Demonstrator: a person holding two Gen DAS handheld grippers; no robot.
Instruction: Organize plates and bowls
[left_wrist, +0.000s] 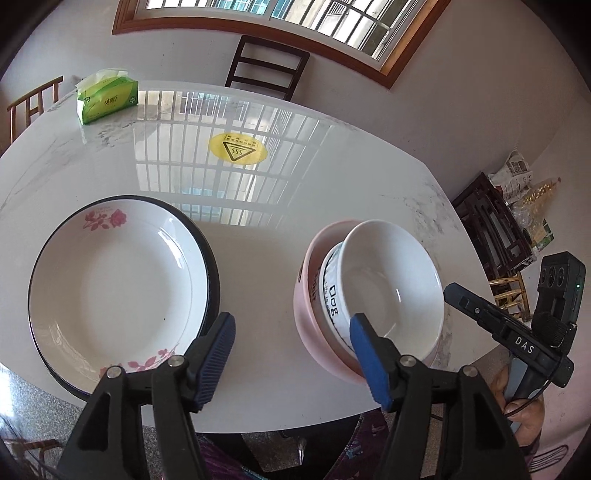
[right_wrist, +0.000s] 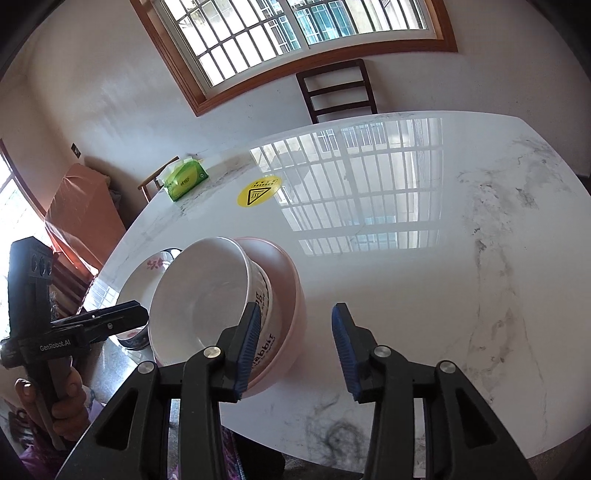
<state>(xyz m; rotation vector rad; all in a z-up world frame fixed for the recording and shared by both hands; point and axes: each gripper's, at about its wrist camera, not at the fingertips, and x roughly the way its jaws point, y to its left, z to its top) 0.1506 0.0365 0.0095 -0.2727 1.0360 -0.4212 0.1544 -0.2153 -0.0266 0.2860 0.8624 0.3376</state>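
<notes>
A white plate with pink roses (left_wrist: 118, 284) lies on a dark-rimmed plate (left_wrist: 212, 266) at the near left of the table. To its right stands a stack of bowls: a plain white bowl (left_wrist: 391, 291) tilted inside a lettered white bowl (left_wrist: 332, 291), inside a pink bowl (left_wrist: 314, 332). My left gripper (left_wrist: 291, 354) is open and empty, above the gap between plates and bowls. In the right wrist view, my right gripper (right_wrist: 295, 347) is open and empty, just right of the bowl stack (right_wrist: 207, 295); its left finger overlaps the pink bowl (right_wrist: 291, 295). The rose plate (right_wrist: 147, 269) shows behind.
White marble table (left_wrist: 258, 192) with a yellow heat sticker (left_wrist: 238, 147) in the middle and a green tissue pack (left_wrist: 107, 99) at the far left. Dark chairs (left_wrist: 267, 66) stand at the far side. The table's near edge (right_wrist: 369, 458) is just below the grippers.
</notes>
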